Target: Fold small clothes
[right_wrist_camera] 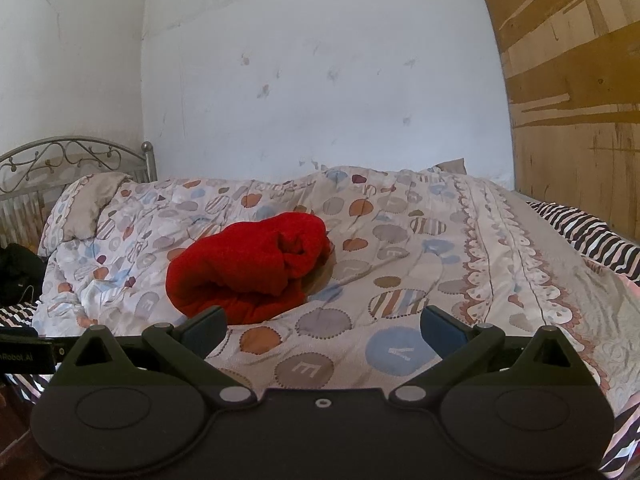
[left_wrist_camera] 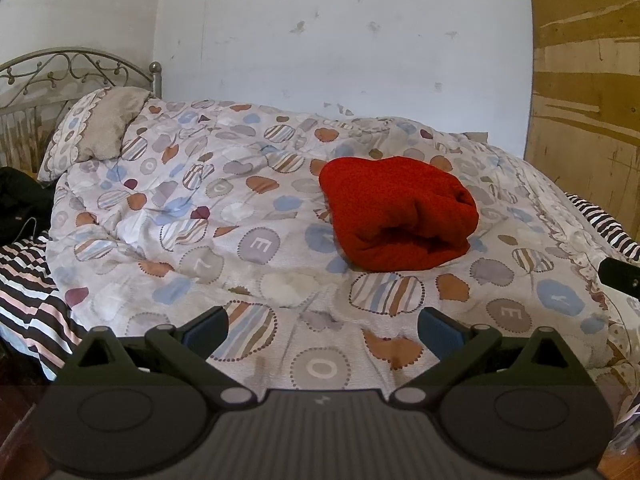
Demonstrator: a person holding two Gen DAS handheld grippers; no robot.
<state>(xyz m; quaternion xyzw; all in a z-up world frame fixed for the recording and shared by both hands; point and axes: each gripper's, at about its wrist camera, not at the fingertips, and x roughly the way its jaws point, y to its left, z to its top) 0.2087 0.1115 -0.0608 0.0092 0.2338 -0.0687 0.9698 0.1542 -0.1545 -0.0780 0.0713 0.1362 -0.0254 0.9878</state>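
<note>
Left-wrist and right-wrist fisheye views of a bed. A red garment is lying in a folded, rounded bundle on the patterned quilt, roughly at the middle of the bed; its rolled edges and open folds are facing the cameras. In the right-wrist view the same red garment is sitting left of centre, and the quilt is spreading out to its right, bare apart from its printed circles, hearts and letters.

The left tool is hovering over the near part of the quilt with its two fingers spread wide and nothing between them; it is standing apart from the garment. The right tool is likewise splayed wide and carrying nothing, its left finger overlapping the near edge of the bundle in the picture, though contact cannot be told.

A pillow is leaning against the metal headboard at far left. A striped sheet is showing beyond the quilt's edges. A dark item is resting beside the pillow. A white wall and a wooden panel are closing the background.
</note>
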